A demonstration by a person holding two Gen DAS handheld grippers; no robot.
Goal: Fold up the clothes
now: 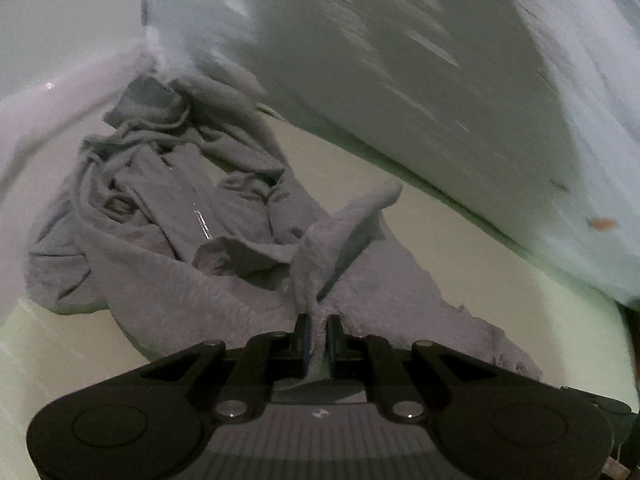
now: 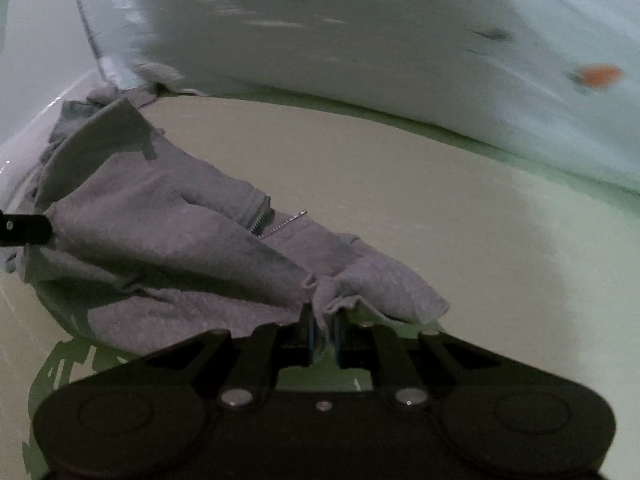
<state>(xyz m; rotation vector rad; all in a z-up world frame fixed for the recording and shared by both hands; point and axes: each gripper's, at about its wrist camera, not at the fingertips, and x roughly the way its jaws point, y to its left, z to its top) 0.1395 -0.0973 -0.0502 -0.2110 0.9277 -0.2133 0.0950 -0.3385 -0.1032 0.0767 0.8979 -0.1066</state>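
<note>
A grey zip-up garment (image 1: 168,216) lies crumpled on a pale table (image 1: 460,248), its metal zipper (image 1: 202,226) showing. My left gripper (image 1: 318,338) is shut on a bunched fold of the garment's near edge, which stands up above the jaws. In the right wrist view the same garment (image 2: 160,240) is stretched across the left half, zipper teeth (image 2: 276,228) visible. My right gripper (image 2: 324,336) is shut on a pinch of its hem. The left gripper's black tip (image 2: 24,228) shows at the left edge, against the cloth.
A white wall or panel (image 1: 400,60) rises behind the table, blurred, with small orange marks (image 2: 598,75). Bare table surface (image 2: 440,220) lies to the right of the garment. A pale rim (image 1: 48,120) curves along the left side.
</note>
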